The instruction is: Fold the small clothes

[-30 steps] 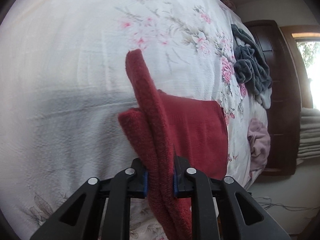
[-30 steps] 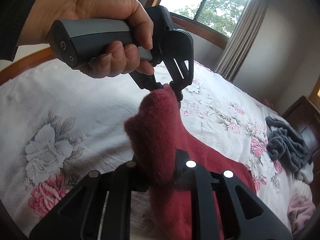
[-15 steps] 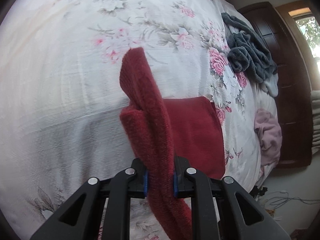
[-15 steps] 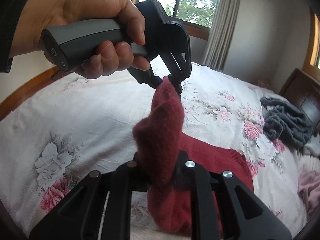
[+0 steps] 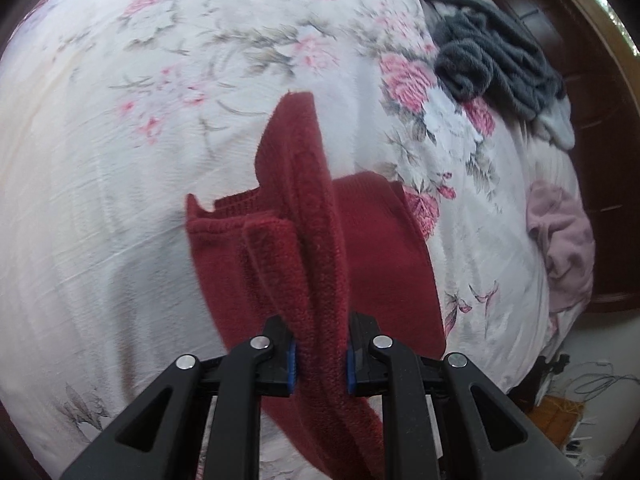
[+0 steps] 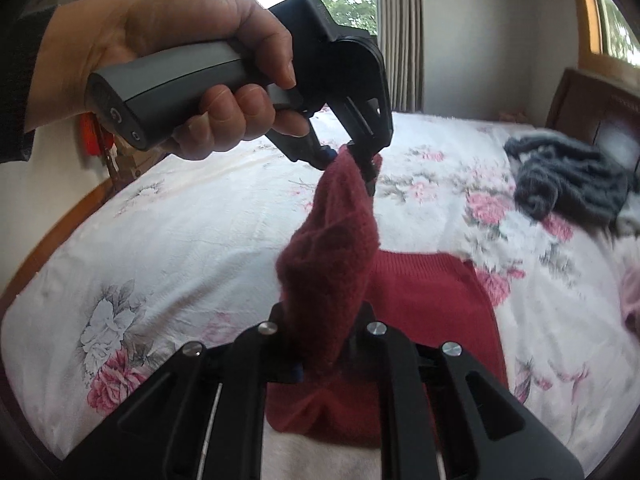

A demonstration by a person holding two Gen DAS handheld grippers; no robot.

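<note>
Left gripper [image 5: 320, 354] clamped on thick doubled edge of dark red knitted garment [image 5: 384, 248], low centre of left view. Right gripper [image 6: 328, 354] likewise closed on same raised edge, low centre of right view. Fuzzy ribbed knit, lifted strip stretched between both grippers; rest lying flat mid-frame on floral bedspread [image 5: 120, 160]. Hand [image 6: 180, 64] gripping left handle, upper left. Grey clothes heap [image 5: 492, 52] upper right.

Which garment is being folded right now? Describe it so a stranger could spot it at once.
Start at the floral bedspread that covers the bed. Near its front edge lies the dark red knit garment, one edge lifted and pinched by the left gripper and the right gripper. Unlike the crumpled grey pile and the pink heap further along, it lies partly flat and is the only red piece.
</note>
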